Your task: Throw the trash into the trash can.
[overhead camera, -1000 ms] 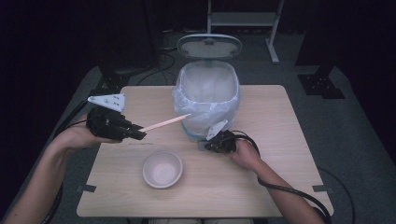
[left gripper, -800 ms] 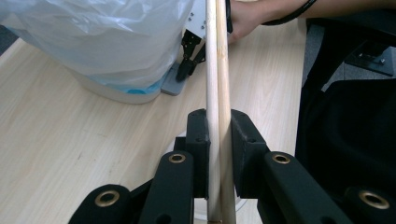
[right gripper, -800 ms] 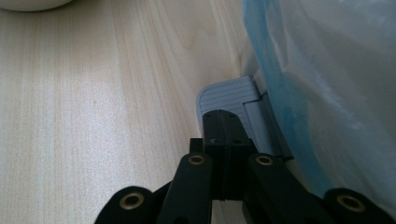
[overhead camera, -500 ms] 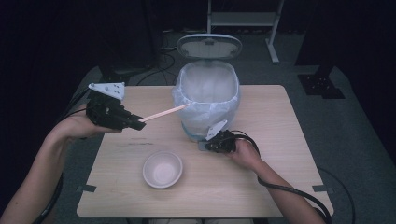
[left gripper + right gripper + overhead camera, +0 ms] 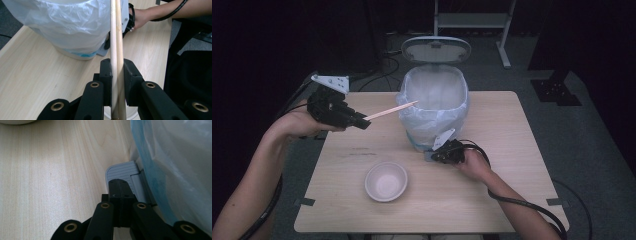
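The left gripper point(image 5: 362, 121) is raised over the surface point(image 5: 492, 205), its jaws clamped on a pair of wooden chopsticks point(image 5: 391, 110) whose tips reach the rim of the bag-lined pedal bin point(image 5: 434, 107), lid up. The right gripper point(image 5: 438, 155) presses closed jaws on the grey pedal point(image 5: 122, 171); nothing seems held between them. A white bowl point(image 5: 386, 181) sits near the front.
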`<action>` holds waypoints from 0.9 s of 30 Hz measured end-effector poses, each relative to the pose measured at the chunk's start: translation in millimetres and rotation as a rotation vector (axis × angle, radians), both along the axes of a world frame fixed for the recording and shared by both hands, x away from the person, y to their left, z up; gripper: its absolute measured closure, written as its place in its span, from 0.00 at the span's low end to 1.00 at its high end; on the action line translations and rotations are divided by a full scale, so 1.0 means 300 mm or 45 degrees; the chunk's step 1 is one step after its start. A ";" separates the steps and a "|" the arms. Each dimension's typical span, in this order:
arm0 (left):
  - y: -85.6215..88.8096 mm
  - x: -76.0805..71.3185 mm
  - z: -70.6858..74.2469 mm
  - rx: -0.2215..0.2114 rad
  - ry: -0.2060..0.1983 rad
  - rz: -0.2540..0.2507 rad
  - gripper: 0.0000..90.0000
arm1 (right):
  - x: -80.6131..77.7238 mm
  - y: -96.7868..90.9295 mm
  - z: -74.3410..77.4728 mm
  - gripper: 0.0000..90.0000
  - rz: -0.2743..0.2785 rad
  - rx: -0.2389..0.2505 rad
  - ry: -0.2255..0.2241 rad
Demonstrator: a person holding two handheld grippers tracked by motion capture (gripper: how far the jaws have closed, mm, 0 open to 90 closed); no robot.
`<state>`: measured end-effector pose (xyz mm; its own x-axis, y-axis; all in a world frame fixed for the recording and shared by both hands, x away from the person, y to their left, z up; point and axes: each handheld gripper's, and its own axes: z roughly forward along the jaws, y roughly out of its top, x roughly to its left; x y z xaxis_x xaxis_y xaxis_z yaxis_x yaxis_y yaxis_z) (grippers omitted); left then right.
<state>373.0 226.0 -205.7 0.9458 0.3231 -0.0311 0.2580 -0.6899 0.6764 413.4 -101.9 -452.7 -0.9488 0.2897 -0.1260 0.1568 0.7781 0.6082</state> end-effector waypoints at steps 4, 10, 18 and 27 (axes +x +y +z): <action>-0.014 0.013 0.020 0.010 -0.005 0.002 0.88 | 0.001 0.001 0.000 1.00 0.003 -0.002 0.000; -0.033 0.035 0.044 0.006 -0.006 0.012 0.88 | 0.001 0.001 0.001 1.00 0.001 -0.007 0.001; -0.064 0.067 0.069 0.009 -0.011 0.011 0.88 | 0.001 0.002 0.002 1.00 0.013 -0.009 0.001; -0.104 0.102 0.078 0.012 -0.007 0.010 0.88 | 0.002 -0.001 -0.001 1.00 0.011 0.007 0.002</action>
<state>403.5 194.7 -182.4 0.9434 0.3309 -0.0231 0.2600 -0.6942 0.6712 414.1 -102.2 -453.1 -0.9515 0.2823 -0.1226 0.1513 0.7760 0.6123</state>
